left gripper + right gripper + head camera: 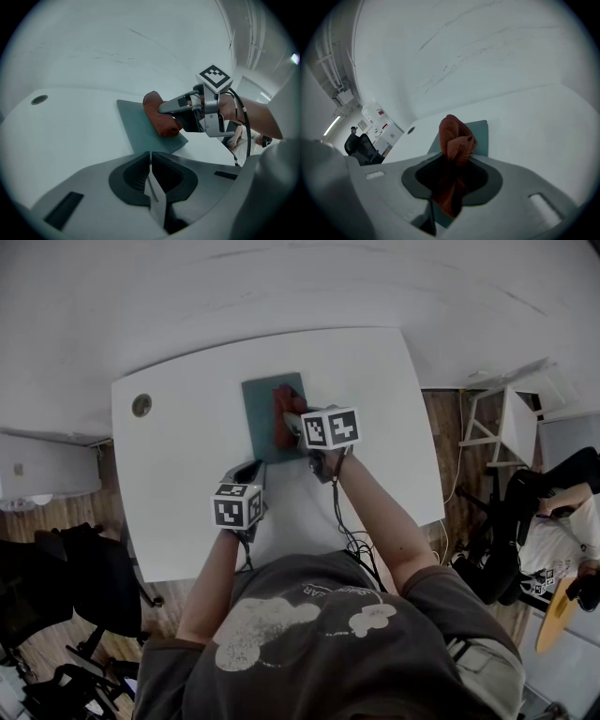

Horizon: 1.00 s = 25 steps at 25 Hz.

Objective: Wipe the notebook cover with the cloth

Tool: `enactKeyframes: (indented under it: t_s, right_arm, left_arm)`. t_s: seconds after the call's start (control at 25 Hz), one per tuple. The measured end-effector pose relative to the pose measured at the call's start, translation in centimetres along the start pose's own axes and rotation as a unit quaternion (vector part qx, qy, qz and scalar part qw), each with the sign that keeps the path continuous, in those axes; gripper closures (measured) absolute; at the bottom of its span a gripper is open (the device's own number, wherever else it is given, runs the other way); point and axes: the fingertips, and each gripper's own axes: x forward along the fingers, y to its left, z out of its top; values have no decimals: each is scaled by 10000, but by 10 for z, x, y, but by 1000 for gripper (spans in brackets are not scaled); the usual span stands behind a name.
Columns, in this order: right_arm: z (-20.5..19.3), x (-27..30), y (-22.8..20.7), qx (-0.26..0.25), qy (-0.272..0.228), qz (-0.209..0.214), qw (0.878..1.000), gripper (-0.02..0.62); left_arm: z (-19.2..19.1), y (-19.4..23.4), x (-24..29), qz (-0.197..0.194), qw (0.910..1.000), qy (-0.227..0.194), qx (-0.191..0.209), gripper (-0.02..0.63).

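A teal notebook point(263, 418) lies flat on the white table point(187, 484), toward its far side. My right gripper point(285, 424) is shut on a rust-red cloth point(283, 405) and holds it down on the notebook's right half. In the right gripper view the cloth point(454, 140) bunches up between the jaws, with the notebook point(481, 137) behind it. My left gripper point(249, 473) hovers just short of the notebook's near edge, shut with nothing in it. From the left gripper view, the cloth point(160, 119) rests on the notebook point(138, 126) under the right gripper point(165, 108).
A round cable hole point(142, 405) sits in the table's far left corner. Dark office chairs point(66, 587) stand left of the table. A white shelf unit point(506, 427) and a seated person point(562, 531) are to the right. A white wall runs behind the table.
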Motion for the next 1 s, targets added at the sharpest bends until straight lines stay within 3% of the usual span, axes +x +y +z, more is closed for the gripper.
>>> enactKeyframes:
  t_s: [1.0]
  right_arm:
    - [-3, -32, -44, 297, -171, -611, 9975, 489]
  left_arm:
    - [-3, -1, 0, 33, 9999, 6, 142, 586]
